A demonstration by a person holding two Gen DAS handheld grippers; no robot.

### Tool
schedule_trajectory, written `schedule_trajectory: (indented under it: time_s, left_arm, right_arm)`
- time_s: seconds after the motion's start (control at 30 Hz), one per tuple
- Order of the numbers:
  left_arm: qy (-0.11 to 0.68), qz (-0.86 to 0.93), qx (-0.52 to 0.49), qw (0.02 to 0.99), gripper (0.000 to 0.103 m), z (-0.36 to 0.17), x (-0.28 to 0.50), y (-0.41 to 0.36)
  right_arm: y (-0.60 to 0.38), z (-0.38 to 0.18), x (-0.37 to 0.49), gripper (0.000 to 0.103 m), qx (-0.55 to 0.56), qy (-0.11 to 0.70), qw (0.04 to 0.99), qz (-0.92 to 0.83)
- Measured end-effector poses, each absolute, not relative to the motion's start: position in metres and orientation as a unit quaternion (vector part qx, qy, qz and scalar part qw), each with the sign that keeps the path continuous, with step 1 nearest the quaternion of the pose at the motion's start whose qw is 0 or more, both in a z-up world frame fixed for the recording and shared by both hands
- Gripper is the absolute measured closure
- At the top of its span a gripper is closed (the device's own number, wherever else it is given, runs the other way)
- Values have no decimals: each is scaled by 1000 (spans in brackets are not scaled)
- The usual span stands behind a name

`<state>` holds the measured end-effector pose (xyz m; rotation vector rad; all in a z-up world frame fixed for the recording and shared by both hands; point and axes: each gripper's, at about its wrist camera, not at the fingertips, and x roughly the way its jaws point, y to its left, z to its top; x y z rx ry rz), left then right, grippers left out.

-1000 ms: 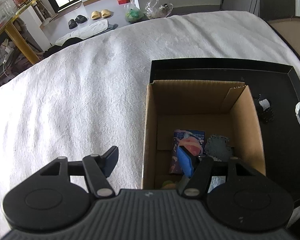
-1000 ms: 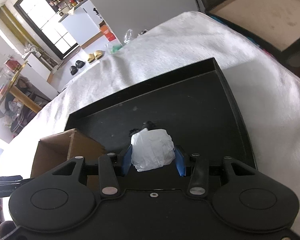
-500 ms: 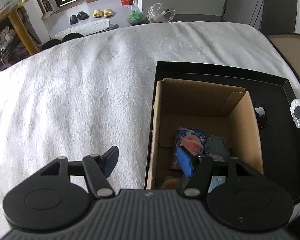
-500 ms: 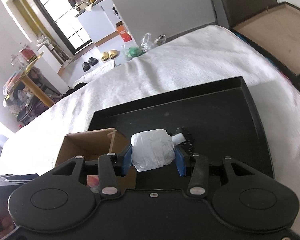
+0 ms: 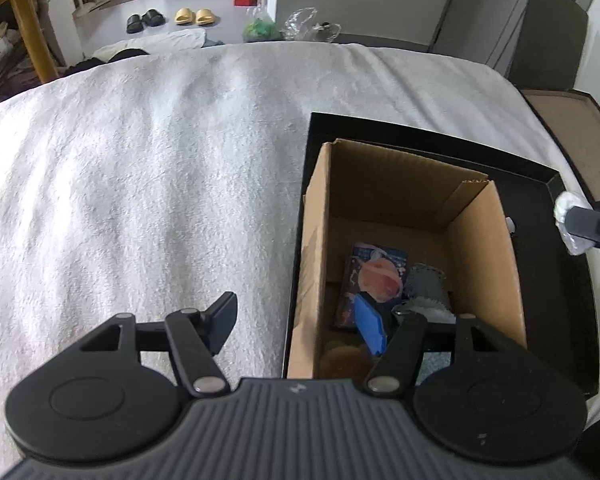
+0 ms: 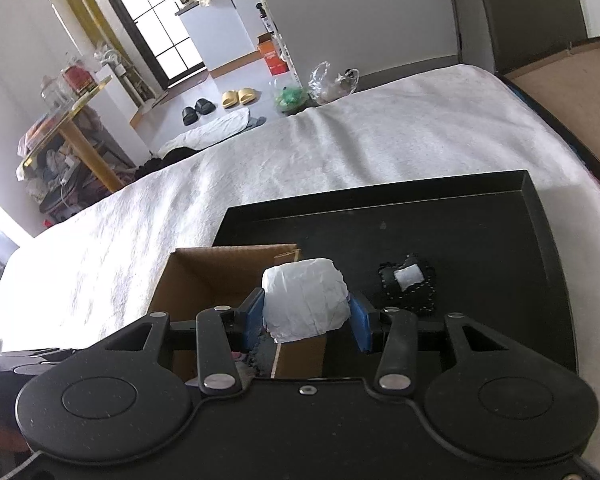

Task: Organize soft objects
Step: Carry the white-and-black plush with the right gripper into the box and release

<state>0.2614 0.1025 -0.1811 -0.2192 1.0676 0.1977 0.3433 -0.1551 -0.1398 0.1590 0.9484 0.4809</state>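
A plain brown cardboard box (image 5: 412, 184) is seen on a black tray (image 6: 480, 216), which is laid on a white, nubbly bedcover (image 5: 140, 184). Inside the box, a dark blue packet printed with a pink-and-orange figure (image 5: 374, 276) and a grey piece with stitched edges (image 5: 426, 282) are shown. A crinkled white bundle (image 6: 305, 300) is framed by the blue pads (image 6: 255, 312) of the black right gripper (image 6: 306, 320), and a black pouch with white edge stitching and a white patch (image 6: 408, 280) is seen on the tray beside it.

The right claw (image 6: 306, 320) has carried the white bundle (image 6: 305, 300) over the cardboard box (image 6: 204, 276).
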Motion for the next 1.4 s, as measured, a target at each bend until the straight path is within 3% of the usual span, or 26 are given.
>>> schedule_trajectory:
  time_s: [0.33, 0.5, 0.63, 0.8, 0.87, 1.4]
  left_arm:
    - [497, 67, -124, 856, 46, -187, 260, 111]
    - [492, 60, -136, 858, 66, -190, 260, 116]
    - [494, 53, -141, 856, 73, -193, 261, 117]
    - [495, 45, -149, 855, 92, -195, 260, 119]
    - [495, 41, -151, 855, 94, -195, 260, 119]
    - [492, 38, -147, 857, 95, -191, 256, 117]
  right_arm:
    - [-122, -136, 340, 59, 45, 454, 857, 238]
    - [-107, -135, 342, 59, 31, 456, 856, 241]
    - [-97, -133, 344, 59, 21, 457, 856, 243]
    - [-83, -130, 343, 55, 1, 450, 858, 247]
    - [-81, -129, 344, 47, -5, 449, 862, 237]
    - [-110, -146, 333, 46, 9, 473, 855, 214]
